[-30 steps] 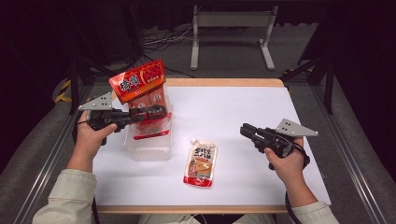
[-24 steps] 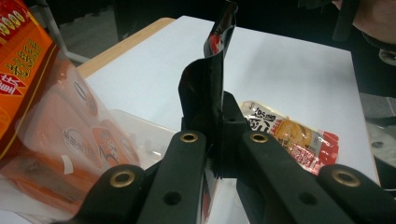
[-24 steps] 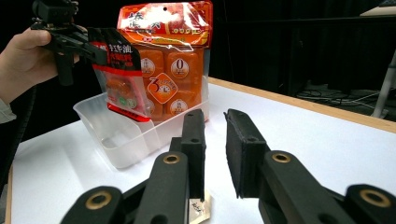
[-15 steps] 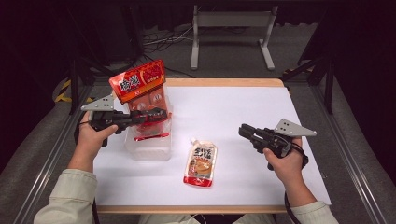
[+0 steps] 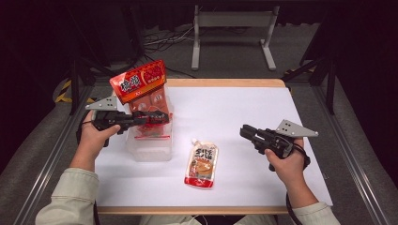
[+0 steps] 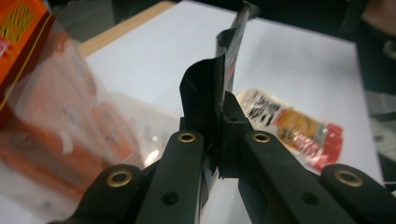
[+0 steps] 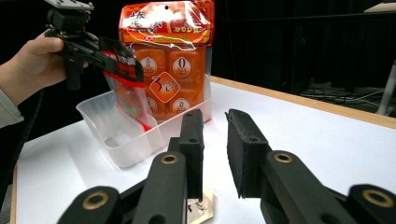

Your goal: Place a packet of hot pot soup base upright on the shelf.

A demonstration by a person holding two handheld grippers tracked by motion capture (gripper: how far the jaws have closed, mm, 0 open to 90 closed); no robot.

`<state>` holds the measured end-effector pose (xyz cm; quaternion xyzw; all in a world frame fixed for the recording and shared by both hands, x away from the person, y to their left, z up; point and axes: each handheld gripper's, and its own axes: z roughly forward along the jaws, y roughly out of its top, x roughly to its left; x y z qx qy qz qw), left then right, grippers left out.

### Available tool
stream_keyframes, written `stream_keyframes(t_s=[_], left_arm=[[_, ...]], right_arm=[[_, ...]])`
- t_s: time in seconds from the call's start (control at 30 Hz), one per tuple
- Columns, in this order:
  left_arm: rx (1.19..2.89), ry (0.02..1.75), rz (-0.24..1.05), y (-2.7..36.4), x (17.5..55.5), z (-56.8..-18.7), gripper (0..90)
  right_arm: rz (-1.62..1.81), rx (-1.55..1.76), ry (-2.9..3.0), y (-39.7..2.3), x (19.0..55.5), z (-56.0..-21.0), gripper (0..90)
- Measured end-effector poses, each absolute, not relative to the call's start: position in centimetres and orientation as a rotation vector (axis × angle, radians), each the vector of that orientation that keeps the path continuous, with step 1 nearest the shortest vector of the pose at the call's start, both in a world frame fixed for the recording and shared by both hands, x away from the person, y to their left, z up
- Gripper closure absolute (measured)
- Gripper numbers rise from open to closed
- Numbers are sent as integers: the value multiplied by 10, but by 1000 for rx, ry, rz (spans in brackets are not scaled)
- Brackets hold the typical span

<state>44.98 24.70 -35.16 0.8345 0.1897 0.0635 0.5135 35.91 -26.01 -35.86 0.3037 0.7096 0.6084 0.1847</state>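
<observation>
while left gripper (image 5: 157,117) jaws clamp red pouch (image 7: 127,88) | long axis vertical, over tub (image 5: 149,149) | right gripper (image 5: 248,133) jaws apart

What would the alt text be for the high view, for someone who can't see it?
A person's left gripper holds a small red pouch over a clear plastic bin with a big orange snack bag standing in it. The right gripper waits empty near an orange sachet on the white table.

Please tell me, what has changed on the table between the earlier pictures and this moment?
Little changed. The left gripper stays shut on the red-topped pouch, hanging over the clear plastic bin; its hand shifted only slightly. The right gripper kept still above the table, holding nothing. The large orange snack bag in the bin and the flat pouch did not move.
</observation>
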Motion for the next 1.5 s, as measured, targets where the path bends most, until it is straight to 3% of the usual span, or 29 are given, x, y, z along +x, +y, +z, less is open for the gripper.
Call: stream_keyframes(t_s=[0.7, 0.87, 1.0, 1.1, 1.33, 1.5], left_arm=[[2075, 568, 147, 256, 450, -378, 809], [2056, 591, 162, 257, 448, -376, 699], [2008, 605, 188, 254, 445, -372, 398], [1991, 606, 206, 251, 441, -369, 274], [1960, 571, 233, 242, 427, -357, 159], [1904, 613, 324, 239, 412, -348, 89]], right_arm=[[1714, 853, 2011, -257, 361, -360, 751], [1716, 847, 2014, -256, 362, -361, 739], [1721, 848, 2016, -256, 362, -360, 725], [1722, 848, 2017, -256, 362, -360, 718], [1714, 851, 2030, -254, 363, -362, 706], [1708, 855, 2035, -254, 364, -363, 702]])
